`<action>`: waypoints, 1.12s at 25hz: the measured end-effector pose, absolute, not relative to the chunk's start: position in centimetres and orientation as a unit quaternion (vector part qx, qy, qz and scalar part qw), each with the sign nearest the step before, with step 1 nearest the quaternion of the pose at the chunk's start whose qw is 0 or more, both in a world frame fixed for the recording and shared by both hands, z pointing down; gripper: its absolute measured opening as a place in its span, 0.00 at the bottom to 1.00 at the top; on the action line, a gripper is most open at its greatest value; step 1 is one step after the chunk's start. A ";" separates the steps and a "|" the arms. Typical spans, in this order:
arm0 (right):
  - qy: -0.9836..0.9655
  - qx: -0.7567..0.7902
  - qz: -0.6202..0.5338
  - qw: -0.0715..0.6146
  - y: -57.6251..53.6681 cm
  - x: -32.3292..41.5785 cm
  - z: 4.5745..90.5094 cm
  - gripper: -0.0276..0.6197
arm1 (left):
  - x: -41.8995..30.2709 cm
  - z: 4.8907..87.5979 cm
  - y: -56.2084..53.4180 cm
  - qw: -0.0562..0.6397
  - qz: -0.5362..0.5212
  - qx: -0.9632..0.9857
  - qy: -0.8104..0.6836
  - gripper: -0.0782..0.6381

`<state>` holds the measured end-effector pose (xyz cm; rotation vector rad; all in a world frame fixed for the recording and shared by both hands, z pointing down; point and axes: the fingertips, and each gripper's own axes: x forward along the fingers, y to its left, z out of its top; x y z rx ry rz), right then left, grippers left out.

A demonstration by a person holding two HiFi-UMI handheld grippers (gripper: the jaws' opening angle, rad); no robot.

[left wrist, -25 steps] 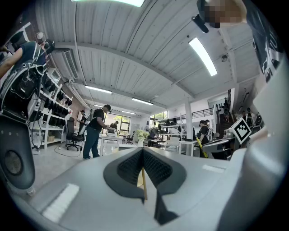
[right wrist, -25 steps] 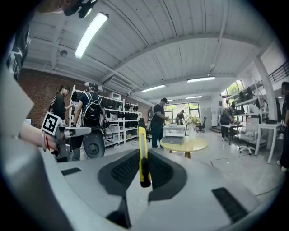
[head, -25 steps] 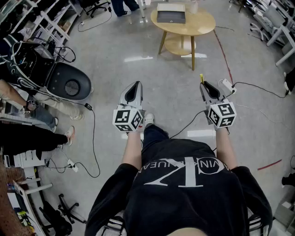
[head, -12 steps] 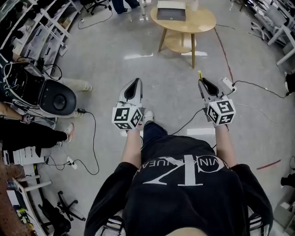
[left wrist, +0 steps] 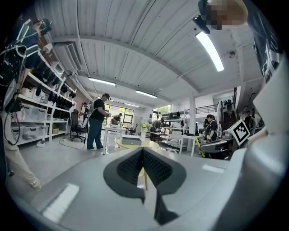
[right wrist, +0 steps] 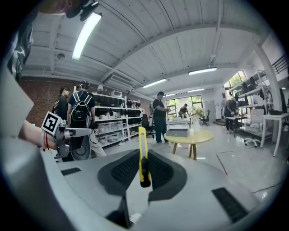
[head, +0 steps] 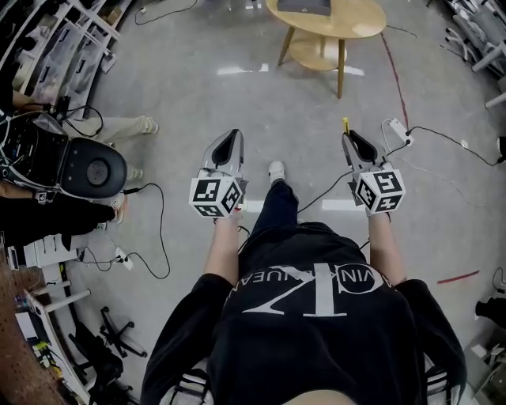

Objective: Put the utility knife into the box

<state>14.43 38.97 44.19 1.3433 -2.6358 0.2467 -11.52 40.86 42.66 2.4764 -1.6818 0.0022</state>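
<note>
R gripper [right wrist: 143,159] is pinching the yellow utility knife [right wrist: 143,151], which sticks out fwd past the tips. The box [right wrist: 179,132] sits well apart ahead on the round table [right wrist: 192,137], and L gripper [left wrist: 142,156] is pressed together w/ nothing in it. Best approach, IMO: firm grip, carry knife level, get right over the box before letting go. Count: 1 knife, 1 box, 1 table, 2 grippers.

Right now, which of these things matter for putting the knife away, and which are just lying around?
For the job: utility knife, clamped in the right gripper; box on the round table.
Lying about: power strip on the floor; shelving; left gripper, shut on nothing.
</note>
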 end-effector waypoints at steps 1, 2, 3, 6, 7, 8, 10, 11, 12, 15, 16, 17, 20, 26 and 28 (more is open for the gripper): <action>-0.883 0.453 0.084 0.087 38.5 14.6 44.3 0.15 | -11.3 42.7 40.3 0.072 0.005 0.828 -0.556 0.12; -0.881 0.456 0.087 0.086 38.0 15.0 44.3 0.15 | -10.9 42.6 39.6 0.067 0.010 0.831 -0.552 0.12; -0.880 0.460 0.090 0.083 37.3 15.3 44.3 0.15 | -10.5 42.5 38.9 0.061 0.013 0.834 -0.548 0.12; -0.875 0.468 0.091 0.080 35.5 16.0 44.0 0.15 | -9.7 42.3 36.7 0.055 0.015 0.840 -0.539 0.12; -0.874 0.470 0.092 0.080 35.0 16.2 43.9 0.15 | -9.6 42.4 36.1 0.057 0.015 0.842 -0.536 0.12; -0.873 0.472 0.093 0.080 34.5 16.3 43.8 0.15 | -9.4 42.5 35.3 0.060 0.016 0.843 -0.534 0.12; -0.872 0.474 0.094 0.080 33.3 16.4 43.6 0.15 | -9.2 42.5 33.7 0.064 0.017 0.845 -0.531 0.12; -0.872 0.475 0.094 0.080 32.7 16.5 43.4 0.15 | -9.1 42.4 32.8 0.064 0.017 0.846 -0.529 0.12; -0.871 0.475 0.093 0.080 32.0 16.6 43.2 0.15 | -8.8 42.2 31.9 0.064 0.016 0.848 -0.526 0.12; -0.869 0.480 0.098 0.079 29.9 17.1 43.2 0.15 | -8.0 42.0 29.7 0.063 0.017 0.855 -0.515 0.12; -0.867 0.482 0.101 0.078 29.3 17.2 43.2 0.15 | -7.9 42.0 29.1 0.063 0.019 0.857 -0.511 0.12; -0.866 0.484 0.104 0.076 28.7 17.1 43.2 0.15 | -8.0 42.0 28.5 0.065 0.021 0.858 -0.509 0.12; -0.864 0.487 0.109 0.072 26.7 16.1 43.0 0.15 | -9.4 42.0 26.3 0.072 0.021 0.857 -0.510 0.12; -0.863 0.485 0.113 0.082 22.0 13.7 43.3 0.15 | -11.8 42.3 20.8 0.084 0.010 0.856 -0.510 0.12; -0.861 0.488 0.114 0.086 20.2 13.0 43.4 0.15 | -12.4 42.5 18.8 0.085 0.009 0.858 -0.506 0.12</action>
